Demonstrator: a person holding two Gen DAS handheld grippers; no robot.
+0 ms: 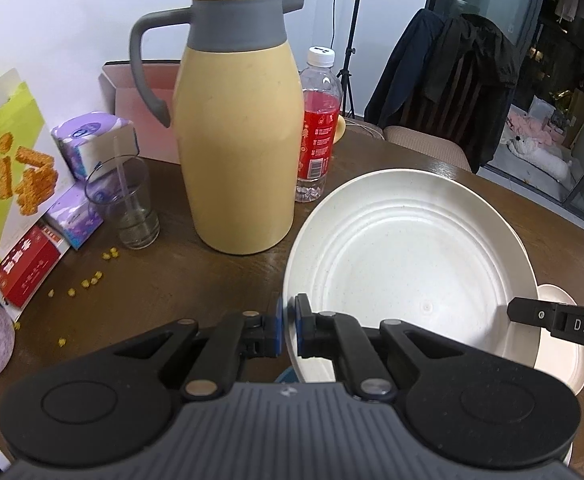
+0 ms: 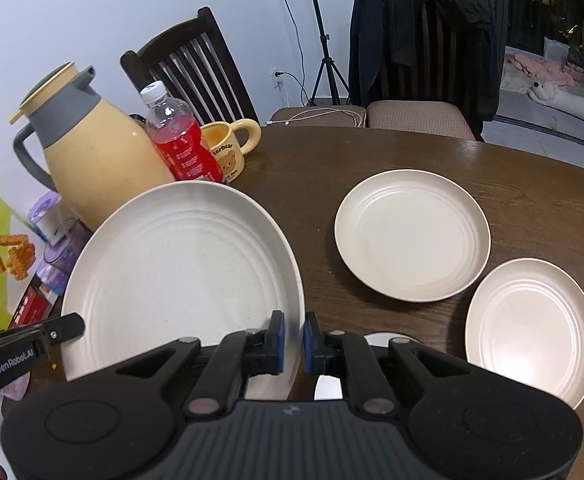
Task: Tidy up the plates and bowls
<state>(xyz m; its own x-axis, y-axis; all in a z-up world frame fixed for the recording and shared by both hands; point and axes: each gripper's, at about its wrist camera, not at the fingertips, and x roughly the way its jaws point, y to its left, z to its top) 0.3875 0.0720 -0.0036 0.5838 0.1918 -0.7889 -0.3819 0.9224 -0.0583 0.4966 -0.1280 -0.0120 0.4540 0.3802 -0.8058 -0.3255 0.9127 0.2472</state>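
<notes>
A large cream plate [image 1: 408, 256] is held off the table by both grippers. My left gripper [image 1: 288, 326] is shut on its left rim. My right gripper [image 2: 293, 342] is shut on its right rim; the plate also shows in the right wrist view [image 2: 179, 276]. Two smaller cream plates lie flat on the brown table, one in the middle [image 2: 412, 236] and one at the right [image 2: 532, 328]. Another cream dish [image 1: 568, 356] lies partly hidden under the held plate. Something white [image 2: 328, 386] shows under my right gripper.
A yellow thermos jug [image 1: 239, 140], a bottle of red drink [image 1: 318, 120], a glass [image 1: 129, 208], tissue packs [image 1: 91, 140] and boxes [image 1: 7, 168] crowd the table's left. A yellow bear mug [image 2: 229, 146] stands behind the bottle. Chairs [image 2: 420, 44] stand beyond the far edge.
</notes>
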